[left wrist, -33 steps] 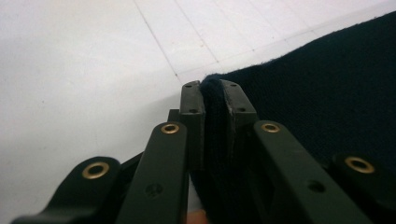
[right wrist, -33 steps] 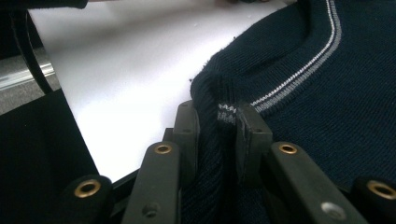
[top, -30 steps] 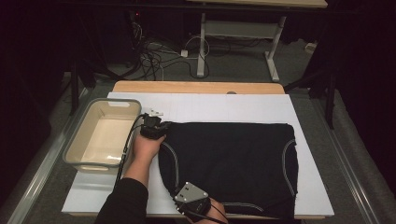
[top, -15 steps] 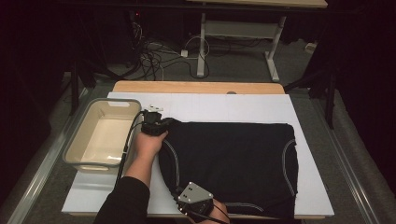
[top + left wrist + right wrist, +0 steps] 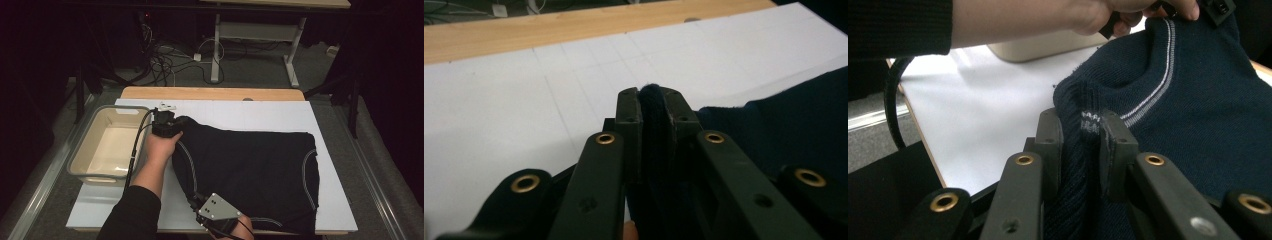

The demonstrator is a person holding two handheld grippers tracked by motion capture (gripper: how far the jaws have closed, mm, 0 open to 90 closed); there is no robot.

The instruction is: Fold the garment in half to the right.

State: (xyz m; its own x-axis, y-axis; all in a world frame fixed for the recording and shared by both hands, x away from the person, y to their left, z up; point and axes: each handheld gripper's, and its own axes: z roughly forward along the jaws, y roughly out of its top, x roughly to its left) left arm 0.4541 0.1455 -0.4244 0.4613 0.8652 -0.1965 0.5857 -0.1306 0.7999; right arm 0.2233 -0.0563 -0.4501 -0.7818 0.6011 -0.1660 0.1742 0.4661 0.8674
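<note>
- On the white table [image 5: 280, 112] we see a dark garment [image 5: 250, 167] spread flat, beside a tub [image 5: 80, 155].
- Our left gripper [image 5: 651, 107] pinches its far corner.
- Our right gripper [image 5: 1083, 131] clamps its near edge.

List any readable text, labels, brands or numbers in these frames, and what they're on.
None readable. The dark navy knit garment with pale stripe trim shows no label or print, and neither does the beige plastic bin or the white board. The left gripper and right gripper carry no markings.
</note>
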